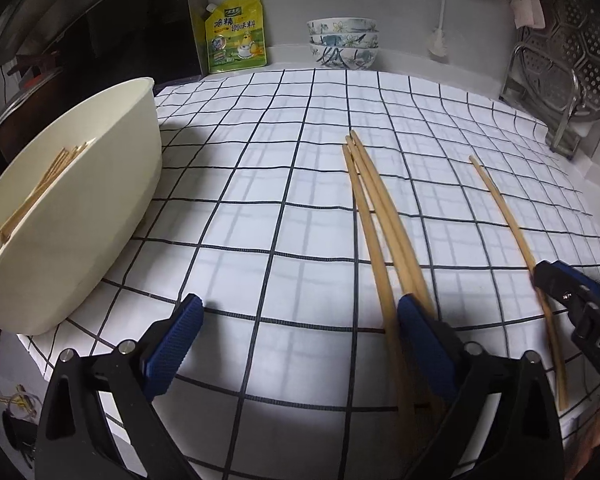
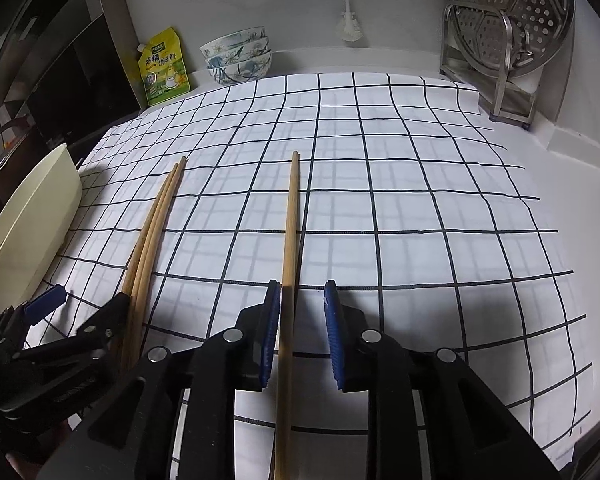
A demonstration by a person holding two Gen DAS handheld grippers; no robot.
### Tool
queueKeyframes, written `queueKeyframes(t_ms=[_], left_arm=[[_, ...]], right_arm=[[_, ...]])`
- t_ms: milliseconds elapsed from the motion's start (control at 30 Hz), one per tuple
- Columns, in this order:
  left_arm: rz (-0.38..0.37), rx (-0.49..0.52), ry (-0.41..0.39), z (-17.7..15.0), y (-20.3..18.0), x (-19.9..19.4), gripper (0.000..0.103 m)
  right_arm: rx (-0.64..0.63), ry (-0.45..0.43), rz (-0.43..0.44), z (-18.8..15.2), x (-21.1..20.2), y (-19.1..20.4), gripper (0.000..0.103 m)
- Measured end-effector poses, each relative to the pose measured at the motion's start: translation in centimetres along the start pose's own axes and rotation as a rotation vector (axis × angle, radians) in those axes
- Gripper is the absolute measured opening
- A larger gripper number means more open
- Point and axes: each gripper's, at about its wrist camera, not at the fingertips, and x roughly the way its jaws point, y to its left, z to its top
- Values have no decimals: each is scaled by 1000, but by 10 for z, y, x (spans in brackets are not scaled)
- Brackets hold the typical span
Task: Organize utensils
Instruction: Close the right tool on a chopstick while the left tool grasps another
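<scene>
Chopsticks remaining on the checked cloth (image 2: 380,168): four in all. A bundle of three (image 2: 156,216) lies side by side, touching; a single chopstick (image 2: 291,216) lies apart from it, toward the cloth's right side. All four run lengthwise from the near edge toward the back edge.

The single chopstick passes between the jaws of the right gripper (image 2: 302,304), long axis in line with the fingers. The jaws stand apart; the left pad is at or just beside the stick, the right pad clear of it, so no clamp is applied. A grasp would need only closure.

The left gripper (image 1: 300,320) is spread fully, with nothing between its pads; the bundle runs under and past its right finger. This hand is the nearer to the bundle.

The cream bin (image 1: 84,208) stands at the cloth's left edge, nearest the left hand. It holds several chopsticks (image 1: 44,184); count not readable.
</scene>
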Motion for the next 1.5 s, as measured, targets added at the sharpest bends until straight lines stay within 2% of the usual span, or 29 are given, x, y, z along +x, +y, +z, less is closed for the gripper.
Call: queueKeyframes(t_ms=[233, 333, 400, 433, 467, 500, 533, 600, 833, 1167, 1300, 1500], left_arm=[[18, 1, -4, 4, 2, 2, 95], [-17, 19, -3, 7, -1, 2, 78], [-27, 36, -9, 9, -6, 1, 60], [-34, 40, -12, 9, -8, 0, 54], [-41, 39, -14, 8, -10, -1, 44], [-57, 36, -14, 8, -12, -1, 33], [-71, 35, -13, 8, -14, -2, 27], [-78, 47, -14, 8, -18, -2, 7], [-121, 22, 0, 9, -10, -9, 7], [-180, -15, -79, 21, 18, -58, 7], [-183, -32, -135, 27, 47, -87, 7], [-161, -112, -184, 43, 114, -111, 7]], right_arm=[[-5, 1, -12, 0, 1, 0, 29], [-24, 8, -27, -1, 3, 3, 30], [-66, 5, -63, -1, 5, 10, 30], [-80, 4, -75, -2, 5, 12, 30], [-98, 0, -86, -2, 6, 16, 30], [-103, -1, -83, -2, 7, 17, 24], [-109, -1, -71, -2, 7, 18, 14], [-128, -2, -74, -2, 7, 22, 7], [-42, -1, 20, 0, 4, 8, 6], [12, -63, 113, 6, -24, 15, 6], [6, -106, 156, 11, -43, 35, 6], [-24, -136, 284, 26, -55, 96, 6]])
